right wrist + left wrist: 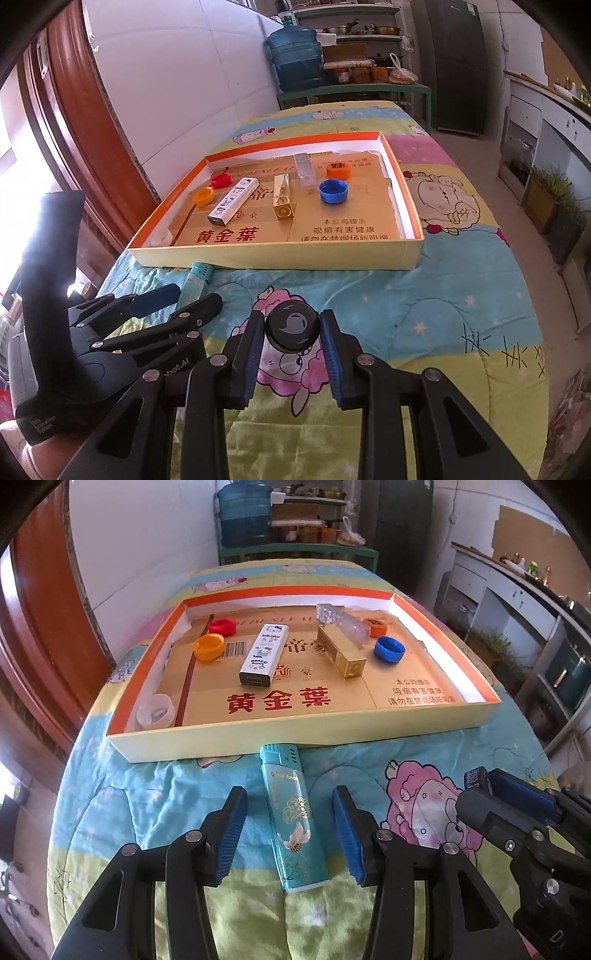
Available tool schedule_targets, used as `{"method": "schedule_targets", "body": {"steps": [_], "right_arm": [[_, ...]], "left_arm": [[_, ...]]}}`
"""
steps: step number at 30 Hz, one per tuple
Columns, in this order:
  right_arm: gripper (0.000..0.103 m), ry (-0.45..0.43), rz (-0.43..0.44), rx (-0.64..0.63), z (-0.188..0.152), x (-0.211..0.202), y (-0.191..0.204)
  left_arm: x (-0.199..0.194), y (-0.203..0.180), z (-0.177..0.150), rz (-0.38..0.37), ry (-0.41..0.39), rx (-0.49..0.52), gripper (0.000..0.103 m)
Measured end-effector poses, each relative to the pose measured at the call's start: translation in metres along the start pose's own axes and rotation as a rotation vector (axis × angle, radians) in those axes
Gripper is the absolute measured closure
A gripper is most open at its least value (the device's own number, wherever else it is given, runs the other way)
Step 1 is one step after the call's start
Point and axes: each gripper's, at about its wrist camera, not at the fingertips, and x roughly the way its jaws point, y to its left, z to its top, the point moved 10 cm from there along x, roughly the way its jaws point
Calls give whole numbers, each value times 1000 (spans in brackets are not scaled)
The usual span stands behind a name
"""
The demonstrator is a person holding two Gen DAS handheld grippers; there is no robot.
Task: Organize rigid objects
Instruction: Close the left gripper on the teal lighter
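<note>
Two grippers over quilt: left gripper (290,834) wide, straddling teal lighter (293,823) w/o contact; right gripper (292,347) clamps black disc (293,326), near tray (280,260).

The cardboard liner (406,686) on the tray's floor bears large red characters "黄金葉" near its front edge, with a barcode (235,650) farther back. Behind those characters, the white lighter (264,653) reads "HELLO KITTY". In front of the tray, the teal lighter (293,823) reads "Good luck" in gold.

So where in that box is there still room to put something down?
In the tray, the bare stretch runs along the near wall, from the white cap to the right corner, below the blue cap. The far half is crowded with caps and lighters.
</note>
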Motion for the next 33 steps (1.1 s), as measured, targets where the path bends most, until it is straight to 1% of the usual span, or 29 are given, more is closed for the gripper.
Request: {"method": "schedule_targets", "body": {"steps": [4,6,8,10,11,19,24,33], "right_arm": [[72,-3,-7,-1,-1,-2,0],[72,-5,-11,0,-2,-3,0],[72,-4,-14,4,-3,-3,-1],[72,-1,-13,10,-4,-2,-1],[72,0,-13,13,-5,-2,-2],[72,4,-11,20,-5,1,0],[72,3,0,23,-6,2,2],[72,-5,14,15,0,2,7]], "left_arm": [[-1,0,0,-3,-4,0,54],[-1,1,0,-8,-10,3,56],[-2,1,0,-11,-18,6,61],[-4,2,-1,-17,-22,5,76],[-4,3,-1,-24,-22,2,77],[-6,7,-2,-80,-29,-6,80],[-7,9,-2,-89,-35,2,81],[-20,9,3,-132,-56,-17,81]]}}
